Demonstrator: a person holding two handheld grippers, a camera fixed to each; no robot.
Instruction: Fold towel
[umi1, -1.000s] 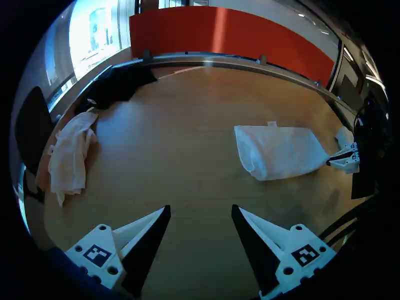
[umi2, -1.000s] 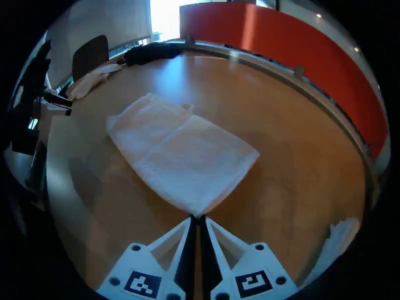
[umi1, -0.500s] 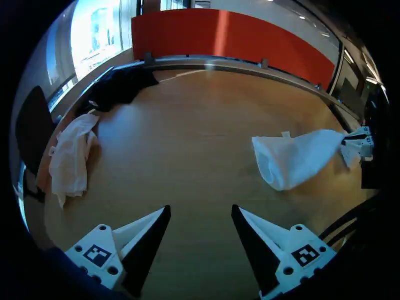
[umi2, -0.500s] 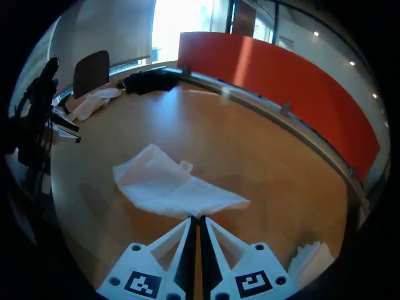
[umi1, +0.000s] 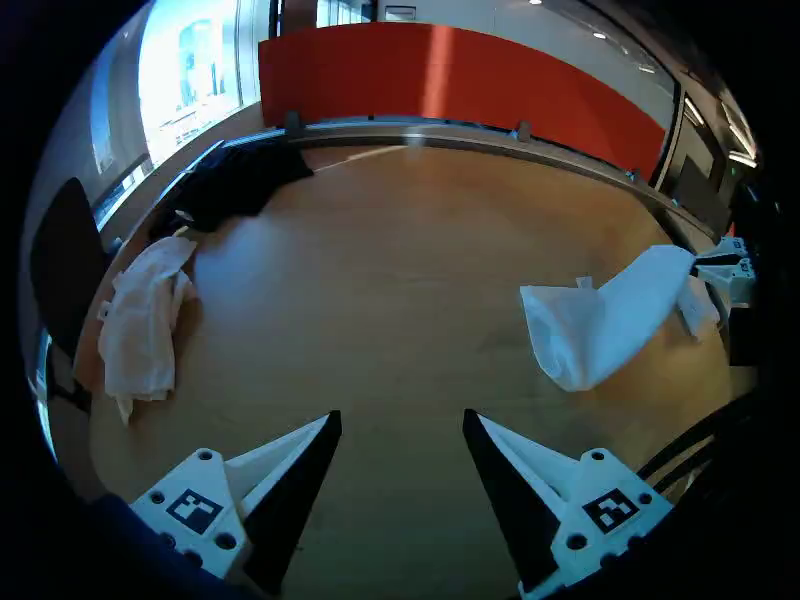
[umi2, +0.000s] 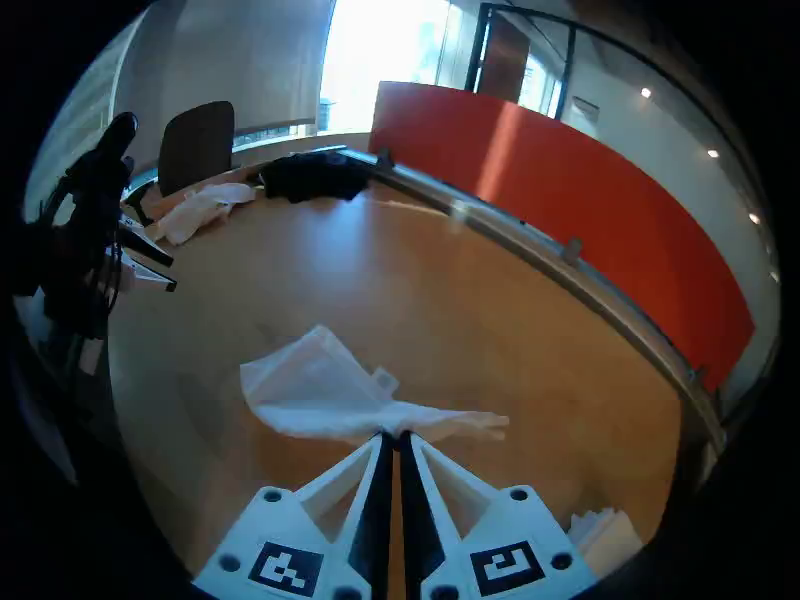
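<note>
white cloth (umi2: 200, 210), dark garment (umi2: 310, 175) beyond towel (umi2: 330, 400)

Wooden table (umi1: 380, 280), red partition (umi1: 450, 70), bright window (umi1: 190, 70).

Wooden table (umi1: 380, 260), metal rail along its far edge. On it: white towel (umi1: 590, 335), one end raised off the surface; crumpled white cloth (umi1: 140, 310) at left edge; black garment (umi1: 235, 180) at far-left corner.
</note>
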